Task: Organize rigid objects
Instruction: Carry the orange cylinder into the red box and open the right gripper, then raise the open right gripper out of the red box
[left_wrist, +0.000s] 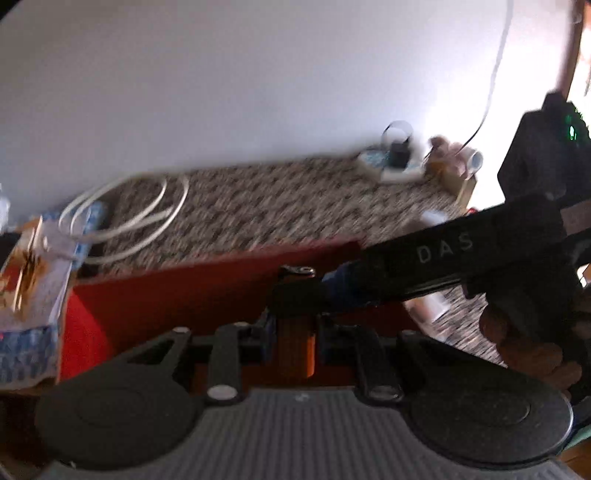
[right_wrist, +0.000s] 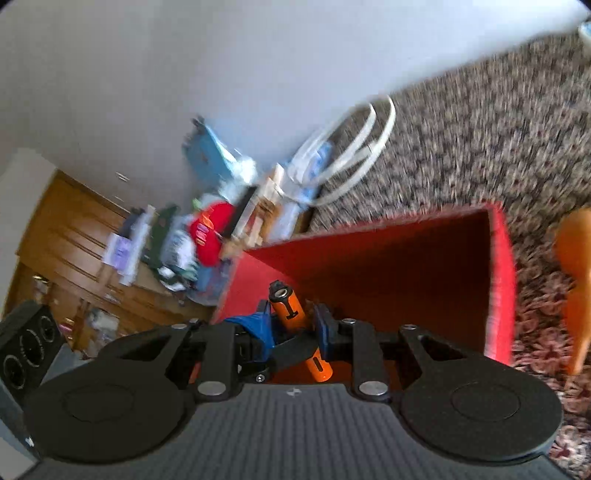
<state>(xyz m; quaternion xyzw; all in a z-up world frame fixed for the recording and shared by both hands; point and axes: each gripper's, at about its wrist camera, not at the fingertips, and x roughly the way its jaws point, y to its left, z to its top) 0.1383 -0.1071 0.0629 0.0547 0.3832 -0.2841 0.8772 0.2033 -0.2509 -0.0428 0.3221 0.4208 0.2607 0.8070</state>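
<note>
Orange cylinder (right_wrist: 291, 308) sits clamped crosswise between both pairs of fingers above the red box (right_wrist: 498, 280): left gripper (left_wrist: 295, 332) pinches its body, right gripper (right_wrist: 291, 325) is closed near its black cap, long axis tilting toward the box's open mouth just ahead.

Daylit, motion-blurred fisheye frames; glare at right edge.
</note>
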